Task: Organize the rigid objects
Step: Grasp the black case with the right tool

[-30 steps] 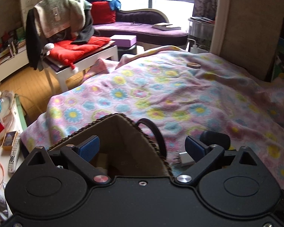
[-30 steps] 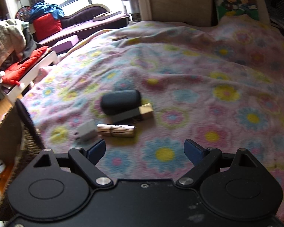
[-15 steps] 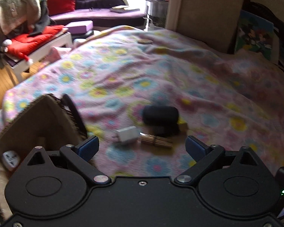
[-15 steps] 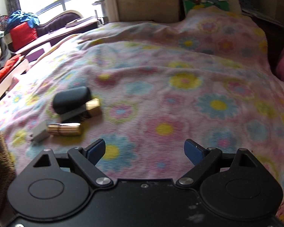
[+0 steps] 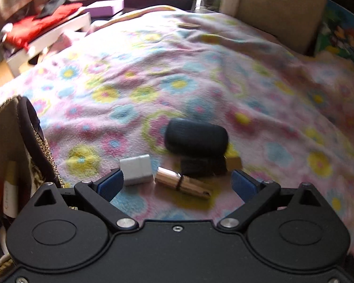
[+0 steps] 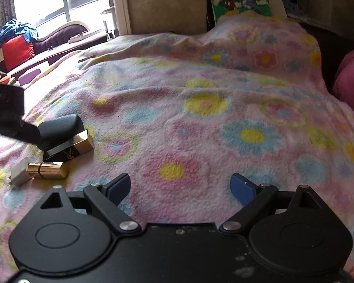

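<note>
My left gripper point(image 5: 177, 184), jaws spread and empty, sits right over the gold lipstick point(image 5: 183, 182), lying crosswise beside the white charger point(image 5: 136, 169).

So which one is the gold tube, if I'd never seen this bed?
On the flowered blanket sits a small cluster near the left claw. The gold tube lies nearest, right of the white cube, below the black case: the only shiny all-gold cylinder.
</note>
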`<state>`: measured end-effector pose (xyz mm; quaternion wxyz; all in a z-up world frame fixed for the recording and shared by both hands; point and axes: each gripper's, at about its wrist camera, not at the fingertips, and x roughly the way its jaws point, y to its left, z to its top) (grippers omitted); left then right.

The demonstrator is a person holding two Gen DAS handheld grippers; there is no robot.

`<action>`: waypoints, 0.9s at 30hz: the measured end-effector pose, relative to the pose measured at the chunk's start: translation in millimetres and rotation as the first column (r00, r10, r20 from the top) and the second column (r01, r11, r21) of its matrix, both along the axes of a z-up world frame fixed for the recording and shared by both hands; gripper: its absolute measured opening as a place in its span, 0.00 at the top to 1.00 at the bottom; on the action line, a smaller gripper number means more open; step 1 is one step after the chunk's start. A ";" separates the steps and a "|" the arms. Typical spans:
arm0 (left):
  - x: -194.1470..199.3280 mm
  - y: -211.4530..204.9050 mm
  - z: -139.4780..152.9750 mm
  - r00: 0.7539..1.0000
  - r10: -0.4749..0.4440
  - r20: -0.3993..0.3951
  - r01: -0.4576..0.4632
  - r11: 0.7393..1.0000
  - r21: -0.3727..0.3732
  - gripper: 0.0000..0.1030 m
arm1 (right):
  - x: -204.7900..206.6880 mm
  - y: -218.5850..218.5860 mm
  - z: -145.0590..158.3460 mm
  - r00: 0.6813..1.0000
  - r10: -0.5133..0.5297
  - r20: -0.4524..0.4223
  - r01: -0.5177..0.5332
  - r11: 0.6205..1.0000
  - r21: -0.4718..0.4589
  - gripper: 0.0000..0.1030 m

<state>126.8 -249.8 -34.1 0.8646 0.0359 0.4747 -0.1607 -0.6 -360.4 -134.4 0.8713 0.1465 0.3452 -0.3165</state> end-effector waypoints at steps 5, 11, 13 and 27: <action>24.7 -1.4 -17.3 0.995 0.081 -0.053 -0.081 0.997 0.007 0.08 | -1.9 11.2 -9.7 0.998 0.052 0.041 -0.048 0.995 -0.085 0.08; 47.1 -0.5 -46.7 0.977 0.147 -0.154 -0.147 0.989 0.006 0.05 | -12.1 11.0 -14.0 0.989 0.074 0.127 -0.064 0.995 -0.082 0.05; 50.2 -3.7 -49.2 0.978 0.156 -0.138 -0.154 0.988 0.023 0.04 | -14.1 9.3 -14.8 0.986 0.075 0.147 -0.065 0.996 -0.069 0.04; 30.5 -53.9 -55.5 0.962 -0.180 -0.205 0.174 0.984 -0.046 0.25 | -15.7 9.5 -14.4 0.986 0.084 0.145 -0.076 0.995 -0.064 0.01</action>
